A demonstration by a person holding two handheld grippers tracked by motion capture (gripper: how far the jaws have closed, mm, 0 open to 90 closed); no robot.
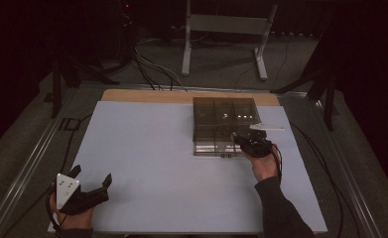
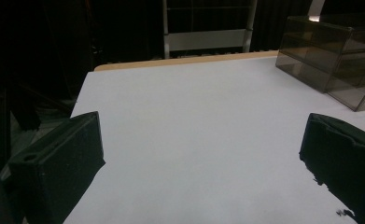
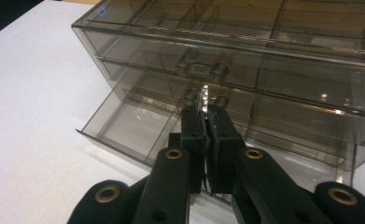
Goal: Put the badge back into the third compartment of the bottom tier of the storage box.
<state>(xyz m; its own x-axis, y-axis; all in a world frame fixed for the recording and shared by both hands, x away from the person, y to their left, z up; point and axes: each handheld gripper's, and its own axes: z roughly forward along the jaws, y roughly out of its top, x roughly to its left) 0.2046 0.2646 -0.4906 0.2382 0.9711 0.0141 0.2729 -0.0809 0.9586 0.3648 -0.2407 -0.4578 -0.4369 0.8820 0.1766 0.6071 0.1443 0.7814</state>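
A smoky clear drawer unit [image 1: 224, 116] stands at the back right of the white table [image 1: 147, 158]. Its lowest drawer [image 3: 124, 123] is pulled out a little toward me and looks empty. My right gripper [image 1: 238, 140] is at the unit's front, its jaws shut on the thin handle [image 3: 205, 93] of that drawer, between the handle's two posts. My left gripper [image 1: 92, 173] rests near the table's front left corner. In the left gripper view it [image 2: 201, 123] stands wide open over bare table with nothing between its fingers, and the drawer unit [image 2: 334, 56] lies far off to the right.
A wooden strip [image 1: 147, 95] runs along the table's back edge. Behind it on the floor stand a grey metal frame [image 1: 226, 29] and several cables [image 1: 152, 69]. Dark stand legs flank the table on both sides.
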